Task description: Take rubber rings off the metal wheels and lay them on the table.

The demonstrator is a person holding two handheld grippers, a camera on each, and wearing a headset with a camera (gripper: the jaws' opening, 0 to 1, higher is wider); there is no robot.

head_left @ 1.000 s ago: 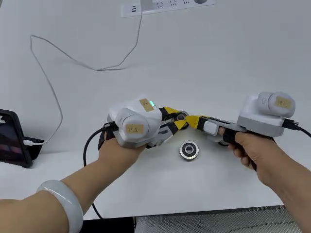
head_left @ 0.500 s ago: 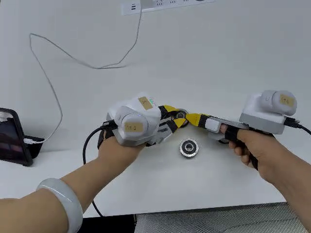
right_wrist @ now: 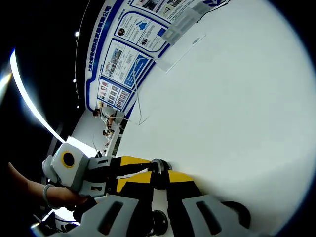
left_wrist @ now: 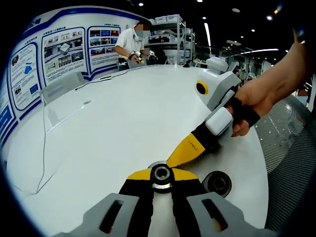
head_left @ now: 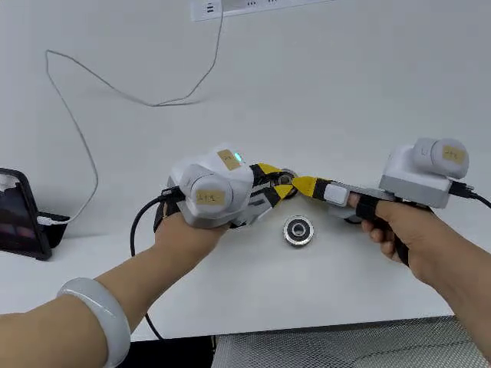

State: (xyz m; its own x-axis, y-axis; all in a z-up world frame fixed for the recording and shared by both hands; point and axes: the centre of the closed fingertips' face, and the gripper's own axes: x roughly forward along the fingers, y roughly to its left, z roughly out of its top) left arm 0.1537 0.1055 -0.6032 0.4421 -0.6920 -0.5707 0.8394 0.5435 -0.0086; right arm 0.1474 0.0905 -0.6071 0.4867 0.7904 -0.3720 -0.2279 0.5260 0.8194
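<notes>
Nearest, along the near table edge, sit a grey mesh panel (head_left: 330, 349) and the person's forearms, w/ a pale bracelet (head_left: 96, 314) on the L wrist. Just beyond, the L hand (head_left: 188, 230) wraps the white body of the L gripper (head_left: 275, 182), and a black lead (head_left: 138, 226) trails off its near-left side. The R hand (head_left: 399, 230) holds the R gripper (head_left: 301, 185), which reaches in from the right. Btwn the two hands a loose wheel (head_left: 298, 230) lies flat on the white table (head_left: 330, 115). It has a black rubber ring round its metal hub and is near the jaw tips but apart from them. Slightly farther, both sets of yellow-tipped jaws meet at one held wheel (left_wrist: 161, 173). The L gripper view shows the L jaws pressed onto it from either side. The R jaws are drawn close together w/ their tips on that wheel's rim, pinching its edge. Can't tell whether they grip just the ring or the whole wheel. Farther left, a dark phone (head_left: 15, 222) is propped at the table's left edge. A thin white cable (head_left: 153, 105) loops across the far-left surface up to a power strip (head_left: 245, 6) at the far edge.
</notes>
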